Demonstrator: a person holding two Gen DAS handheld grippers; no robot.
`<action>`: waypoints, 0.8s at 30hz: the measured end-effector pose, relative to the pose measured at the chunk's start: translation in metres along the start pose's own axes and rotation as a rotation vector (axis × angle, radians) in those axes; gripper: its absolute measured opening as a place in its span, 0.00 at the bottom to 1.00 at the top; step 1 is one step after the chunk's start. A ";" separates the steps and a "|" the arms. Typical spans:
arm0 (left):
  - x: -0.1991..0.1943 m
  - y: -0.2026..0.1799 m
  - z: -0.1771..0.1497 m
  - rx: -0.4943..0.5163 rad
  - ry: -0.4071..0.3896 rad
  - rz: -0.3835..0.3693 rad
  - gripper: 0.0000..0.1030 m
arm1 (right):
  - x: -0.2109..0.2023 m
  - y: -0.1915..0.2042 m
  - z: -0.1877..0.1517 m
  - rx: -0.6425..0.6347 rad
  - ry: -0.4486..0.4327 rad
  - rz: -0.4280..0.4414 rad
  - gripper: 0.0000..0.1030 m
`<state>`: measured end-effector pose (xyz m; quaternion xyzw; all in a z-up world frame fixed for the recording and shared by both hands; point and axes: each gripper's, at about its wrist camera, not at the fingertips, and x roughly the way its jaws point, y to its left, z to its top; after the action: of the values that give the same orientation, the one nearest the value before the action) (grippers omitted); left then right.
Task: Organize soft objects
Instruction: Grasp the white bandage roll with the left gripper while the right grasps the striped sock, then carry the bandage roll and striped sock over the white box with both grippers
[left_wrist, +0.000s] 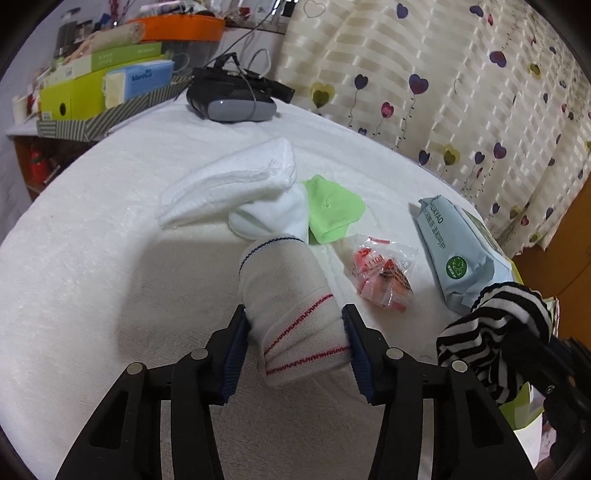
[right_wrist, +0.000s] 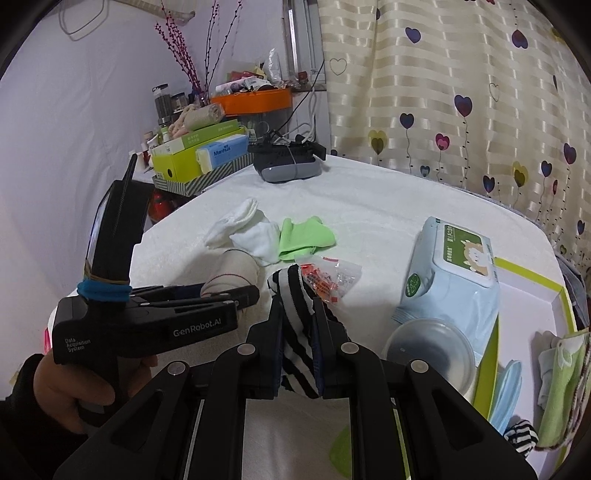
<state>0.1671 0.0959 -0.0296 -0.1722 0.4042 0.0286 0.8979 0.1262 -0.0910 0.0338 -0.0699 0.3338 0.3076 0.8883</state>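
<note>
White plush tabletop (left_wrist: 92, 258) carries all items. Pale-blue wet-wipe pack (right_wrist: 448, 280) lies at the right, its near end over a lime-edged box (right_wrist: 532, 280); a clear plastic lid (right_wrist: 430, 356) leans at the pack's near end. White folded cloth (left_wrist: 225, 184) sits mid-table, touching a white sock (left_wrist: 273, 218) and, just beside that, a lime-green cloth (left_wrist: 332, 208). Small clear bag of orange-red pieces (left_wrist: 382, 275) lies between green cloth and wipe pack.

Left gripper (left_wrist: 295, 343): pads pressed on both sides of a cream sock with red zigzag stripes (left_wrist: 291, 310), jaws wide around it. Right gripper (right_wrist: 298, 332): clamped narrow on a black-and-white striped sock (right_wrist: 295, 354), held upright above the table.
</note>
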 end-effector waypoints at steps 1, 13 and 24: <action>-0.001 0.000 0.000 0.003 -0.002 0.003 0.45 | -0.001 0.000 0.000 0.002 -0.002 0.001 0.13; -0.048 -0.011 -0.016 0.064 -0.095 0.010 0.44 | -0.025 0.000 -0.003 0.020 -0.054 0.004 0.13; -0.106 -0.032 -0.040 0.131 -0.199 -0.016 0.44 | -0.067 0.001 -0.015 0.052 -0.118 -0.018 0.13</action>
<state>0.0735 0.0616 0.0327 -0.1127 0.3127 0.0117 0.9431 0.0780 -0.1289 0.0649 -0.0314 0.2881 0.2944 0.9107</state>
